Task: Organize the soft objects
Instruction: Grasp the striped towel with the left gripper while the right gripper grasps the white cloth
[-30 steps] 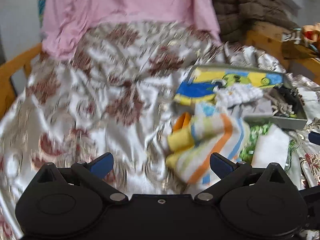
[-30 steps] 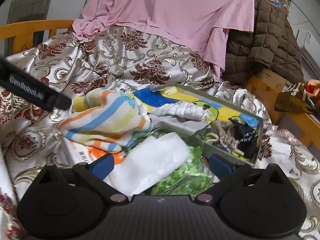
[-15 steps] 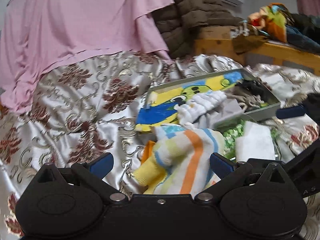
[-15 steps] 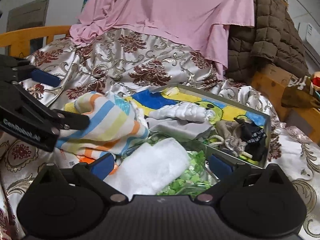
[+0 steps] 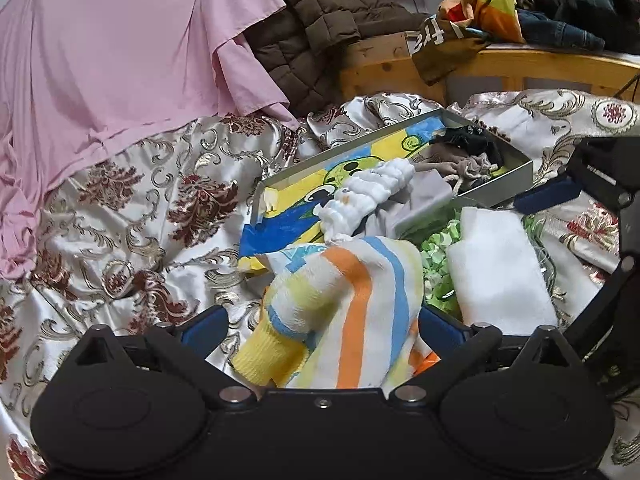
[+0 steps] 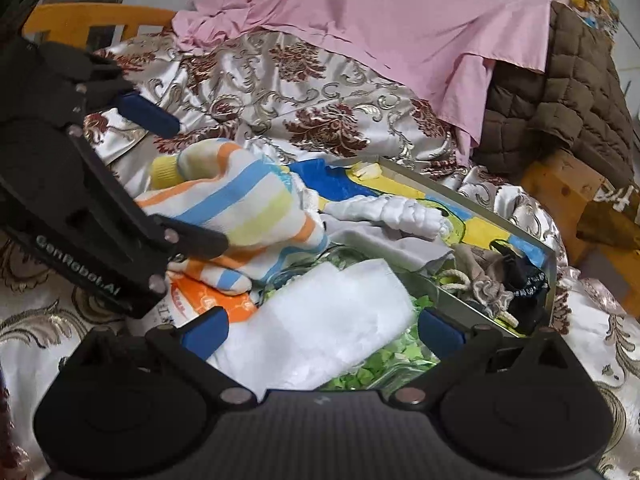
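Observation:
A striped orange, blue and yellow soft cloth [image 5: 352,312] [image 6: 240,216] lies bunched on the bedspread, just in front of a shallow grey box [image 5: 516,172] [image 6: 552,264] with a cartoon lining. My left gripper [image 5: 320,330] stands open with the striped cloth between its blue pads. My right gripper [image 6: 320,330] is open too, straddling a folded white towel [image 6: 320,328] [image 5: 500,272] that rests on a green-patterned bag [image 6: 380,364]. A white knobbly soft item [image 5: 372,192] [image 6: 400,212] and a grey cloth [image 6: 392,244] hang over the box's near side.
Inside the box lie a beige drawstring pouch [image 6: 484,284] and a black pouch [image 6: 524,280]. A pink sheet [image 5: 120,60] and a brown quilted jacket [image 5: 320,12] cover the back. A wooden bench [image 5: 520,68] with piled clothes stands at right.
My left gripper swung right and came forward until the striped cloth sits between its open fingers. The right gripper edged slightly closer over the white towel.

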The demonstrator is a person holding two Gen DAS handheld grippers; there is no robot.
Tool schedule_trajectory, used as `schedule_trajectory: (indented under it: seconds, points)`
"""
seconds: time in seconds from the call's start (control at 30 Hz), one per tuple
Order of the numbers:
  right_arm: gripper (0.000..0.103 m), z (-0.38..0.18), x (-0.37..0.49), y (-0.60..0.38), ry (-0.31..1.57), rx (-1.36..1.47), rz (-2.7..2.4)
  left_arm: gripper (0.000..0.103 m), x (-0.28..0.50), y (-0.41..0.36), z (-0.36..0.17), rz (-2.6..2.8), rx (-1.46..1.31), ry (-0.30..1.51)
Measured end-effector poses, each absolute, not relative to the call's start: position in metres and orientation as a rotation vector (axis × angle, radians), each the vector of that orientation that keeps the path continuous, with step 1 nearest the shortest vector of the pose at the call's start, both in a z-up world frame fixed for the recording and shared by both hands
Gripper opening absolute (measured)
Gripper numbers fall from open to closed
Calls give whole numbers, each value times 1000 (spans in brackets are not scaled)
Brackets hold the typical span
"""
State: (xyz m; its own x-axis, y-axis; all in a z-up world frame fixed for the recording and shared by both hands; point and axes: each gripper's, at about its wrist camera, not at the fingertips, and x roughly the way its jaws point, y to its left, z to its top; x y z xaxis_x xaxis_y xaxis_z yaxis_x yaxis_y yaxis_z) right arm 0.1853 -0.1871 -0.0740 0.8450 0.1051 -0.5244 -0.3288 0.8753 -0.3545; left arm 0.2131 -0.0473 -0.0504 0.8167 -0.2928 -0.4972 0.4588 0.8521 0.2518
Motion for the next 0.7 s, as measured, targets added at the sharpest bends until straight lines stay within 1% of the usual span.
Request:
schedule_trajectory:
  seconds: [0.2,0.23,0.27,0.3,0.37,0.4,0.43,0.47,0.6,0.67,0.7]
  points:
    - [102,-75,183,-185,511,-469,252,87,215,-45,-52,-445,353,497]
    - [102,-75,183,-186,511,-465,255,82,214,-46,-53,-450,362,494]
    - [100,-75,182,-186,509,-464,255,78,214,-47,-53,-453,374,491]
    - [99,-74,182,-186,505,-464,254,76,213,-48,-54,-455,386,490]
    - [93,-73,182,-187,500,-455,253,64,212,-49,-54,-449,397,488]
    - [93,-72,182,-188,501,-448,253,61,213,-49,-55,-447,397,494]
    - [90,-72,182,-189,503,-438,255,53,213,-48,-54,-448,395,501]
    - [88,-71,183,-190,504,-431,256,48,214,-48,-54,-445,392,507]
    - [83,-69,182,-191,498,-427,254,40,216,-44,-52,-436,377,518]
    - [79,-70,182,-190,498,-432,255,33,215,-43,-50,-433,373,518]
    - [78,-70,182,-189,500,-436,256,31,215,-43,-49,-429,374,521]
